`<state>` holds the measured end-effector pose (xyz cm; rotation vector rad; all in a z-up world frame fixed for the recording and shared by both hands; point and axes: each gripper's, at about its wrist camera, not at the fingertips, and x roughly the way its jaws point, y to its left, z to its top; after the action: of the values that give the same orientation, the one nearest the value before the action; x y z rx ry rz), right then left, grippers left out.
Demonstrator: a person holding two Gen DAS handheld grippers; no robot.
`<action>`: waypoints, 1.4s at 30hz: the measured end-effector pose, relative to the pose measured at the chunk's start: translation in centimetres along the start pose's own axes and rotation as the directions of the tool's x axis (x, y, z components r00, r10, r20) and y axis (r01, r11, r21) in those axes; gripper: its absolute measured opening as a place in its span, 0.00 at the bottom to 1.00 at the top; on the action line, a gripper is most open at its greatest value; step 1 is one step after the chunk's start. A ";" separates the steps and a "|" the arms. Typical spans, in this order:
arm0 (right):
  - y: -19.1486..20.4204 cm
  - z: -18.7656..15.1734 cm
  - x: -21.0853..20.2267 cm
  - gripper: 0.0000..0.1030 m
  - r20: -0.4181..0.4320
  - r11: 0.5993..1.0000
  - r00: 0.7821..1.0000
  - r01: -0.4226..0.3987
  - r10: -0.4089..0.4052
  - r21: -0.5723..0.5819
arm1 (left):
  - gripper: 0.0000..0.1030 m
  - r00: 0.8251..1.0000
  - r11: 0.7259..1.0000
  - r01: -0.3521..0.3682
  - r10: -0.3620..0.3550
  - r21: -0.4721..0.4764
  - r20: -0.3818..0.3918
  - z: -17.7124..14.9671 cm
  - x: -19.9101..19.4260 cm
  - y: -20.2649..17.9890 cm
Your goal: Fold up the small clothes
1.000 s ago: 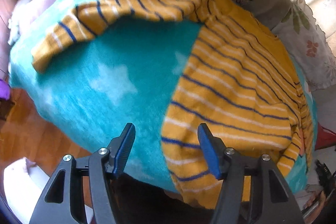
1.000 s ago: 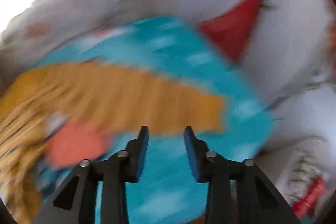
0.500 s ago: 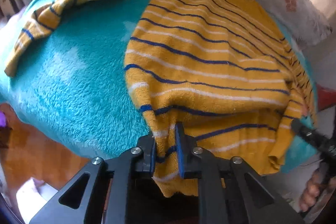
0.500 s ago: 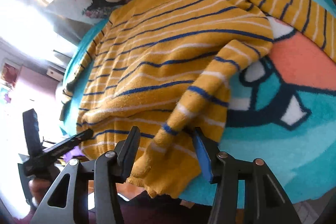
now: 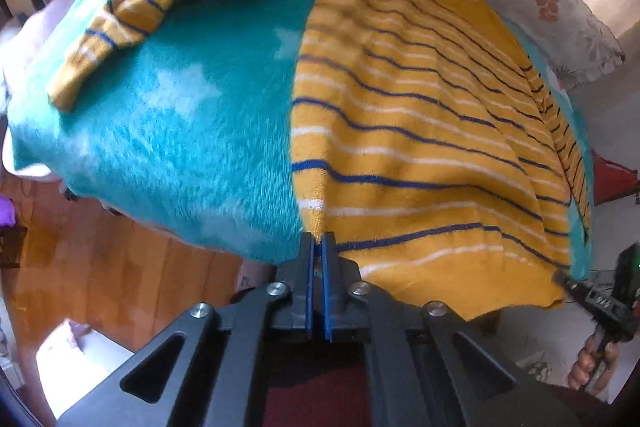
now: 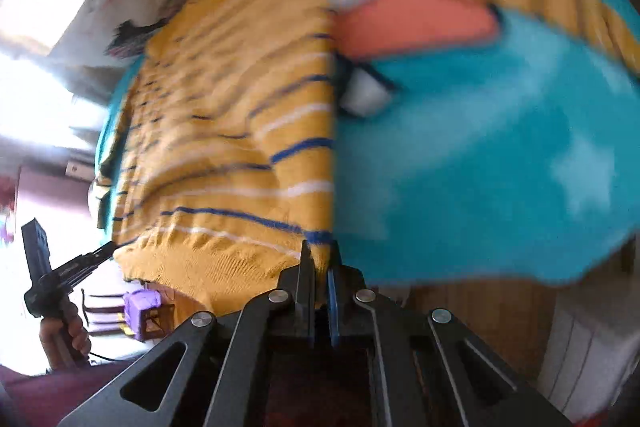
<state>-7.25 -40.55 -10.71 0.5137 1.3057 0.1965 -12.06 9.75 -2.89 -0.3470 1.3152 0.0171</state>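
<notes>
Striped sweater pinched at both hem corners

The sweater (image 5: 420,131), spread on the teal blanket (image 5: 192,115), is clamped at 6 o'clock by the left tool (image 5: 316,247) and right tool (image 6: 320,259); soft, light, floppy knit is best gripped at hem corners.

Left gripper (image 5: 317,247): a second ago open above the blanket (image 5: 192,131); now closed on the sweater (image 5: 420,147) hem's left corner.
Right gripper (image 6: 320,259): half a second ago open around the folded-in sleeve; now clamped on the hem's right corner.
Sweater: its lower edge, rumpled before, now pulled straight between both grippers.
</notes>
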 end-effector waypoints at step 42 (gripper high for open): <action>-4.2 18.0 -12.3 0.06 0.546 0.972 0.814 0.089 -0.196 0.218 | 0.57 0.983 0.993 0.074 -0.058 -0.088 0.173 6.0 -2.6 -0.3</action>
<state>6.05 -53.86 1.09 0.5718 0.7705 -0.1998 -7.00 11.46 0.89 -0.4590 1.1355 0.0519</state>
